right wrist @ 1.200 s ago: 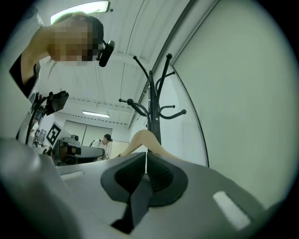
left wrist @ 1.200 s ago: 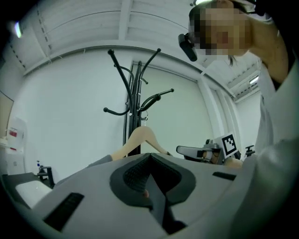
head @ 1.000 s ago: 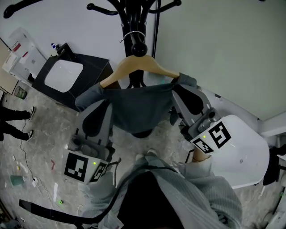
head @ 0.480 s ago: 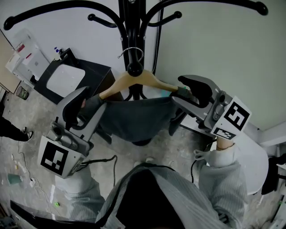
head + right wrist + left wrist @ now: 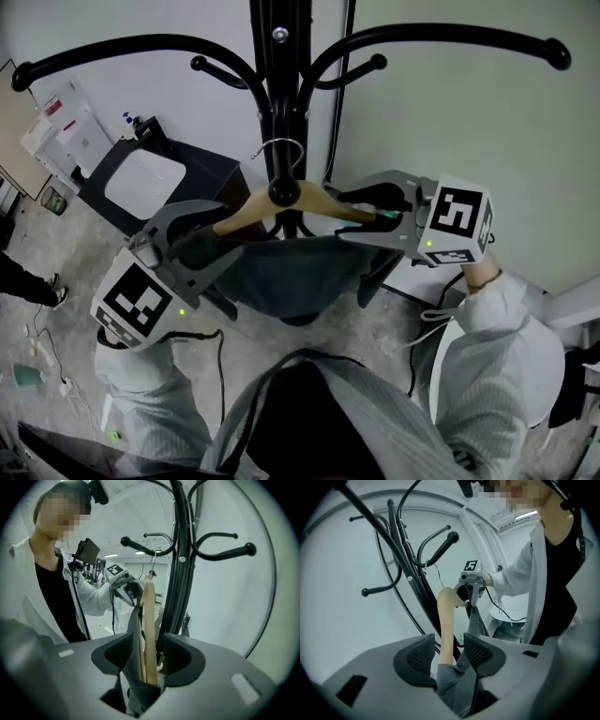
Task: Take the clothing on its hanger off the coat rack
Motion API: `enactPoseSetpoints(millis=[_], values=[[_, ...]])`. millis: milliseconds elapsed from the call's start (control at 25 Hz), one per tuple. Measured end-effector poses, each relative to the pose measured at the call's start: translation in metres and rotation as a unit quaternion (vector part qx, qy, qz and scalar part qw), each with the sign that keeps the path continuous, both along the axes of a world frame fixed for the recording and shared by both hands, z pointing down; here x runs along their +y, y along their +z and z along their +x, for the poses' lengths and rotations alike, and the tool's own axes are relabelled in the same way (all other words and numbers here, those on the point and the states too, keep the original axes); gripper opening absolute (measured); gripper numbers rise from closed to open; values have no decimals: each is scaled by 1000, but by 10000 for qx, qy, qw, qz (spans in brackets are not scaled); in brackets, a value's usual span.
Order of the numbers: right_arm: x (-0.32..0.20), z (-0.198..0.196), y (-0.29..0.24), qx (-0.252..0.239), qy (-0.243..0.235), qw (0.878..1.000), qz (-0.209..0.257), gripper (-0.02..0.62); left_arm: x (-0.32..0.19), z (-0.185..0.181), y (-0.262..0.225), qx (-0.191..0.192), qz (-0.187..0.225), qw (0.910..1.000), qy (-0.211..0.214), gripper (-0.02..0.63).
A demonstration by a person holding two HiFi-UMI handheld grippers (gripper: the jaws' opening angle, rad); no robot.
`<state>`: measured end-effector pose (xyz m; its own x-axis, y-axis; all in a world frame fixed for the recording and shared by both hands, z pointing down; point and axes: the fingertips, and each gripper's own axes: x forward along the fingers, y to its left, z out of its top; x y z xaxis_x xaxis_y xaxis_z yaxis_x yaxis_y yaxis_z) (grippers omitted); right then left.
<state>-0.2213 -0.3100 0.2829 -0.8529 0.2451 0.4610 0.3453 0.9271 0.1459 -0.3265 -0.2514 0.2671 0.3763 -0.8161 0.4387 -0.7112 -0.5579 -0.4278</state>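
A wooden hanger [image 5: 323, 200] hangs by its wire hook [image 5: 278, 150] on the black coat rack [image 5: 278, 84], with grey clothing [image 5: 281, 272] draped over it. My left gripper [image 5: 220, 230] straddles the hanger's left end. In the left gripper view the wooden arm [image 5: 447, 620] and cloth [image 5: 457, 686] lie between the spread pads of the left gripper [image 5: 446, 656]. My right gripper [image 5: 352, 214] straddles the right end, where wood [image 5: 150, 630] and cloth [image 5: 133, 634] run loosely between the pads of the right gripper [image 5: 149, 656]. Both sets of jaws have just been opening and stand open.
The rack's curved arms [image 5: 450, 37] spread overhead, close to a pale wall. A black cabinet [image 5: 211, 159] with a white box on it stands at the back left. A white round seat [image 5: 539, 356] is at the right. Cables and small litter lie on the floor [image 5: 56, 356].
Both grippers have risen from beside the garment's shoulders to the hanger's two ends. Their jaws went from shut to wide apart, and both marker cubes have turned.
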Motion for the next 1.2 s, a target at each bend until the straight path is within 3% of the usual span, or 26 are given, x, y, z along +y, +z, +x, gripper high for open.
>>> enactPoseSetpoints(millis=[160,280,400,440,480,560,600,720,1040,1200], values=[[5,-14,9,355,-398,9984,211,179,-13,3,18,-279,-600,9972,344,176],[8,-21,17,610,-654,9958,176,171,-18,6,31,-248,-1007,9924,663,166],[18,-24,20,693,-869,9938,11,134,-17,11,38,42,-1287,9879,870,72],[20,-24,21,701,-912,9934,4,130,-17,11,39,154,-1317,9868,931,32],[20,-25,22,716,-936,9930,17,117,-17,11,38,265,-1345,9855,998,32],[17,-26,24,763,-948,9926,-49,22,-18,11,38,457,-1430,9821,1136,29],[16,-26,24,787,-958,9922,-165,8,-19,11,38,521,-1461,9808,1185,28],[13,-27,24,809,-924,9917,-376,3,-23,11,40,574,-1463,9802,1207,26],[18,-22,22,781,-667,9944,-259,2,-17,17,40,448,-1442,9809,1228,25],[22,-14,3,639,-618,9959,-139,2,-14,24,18,364,-1167,9852,1202,25]])
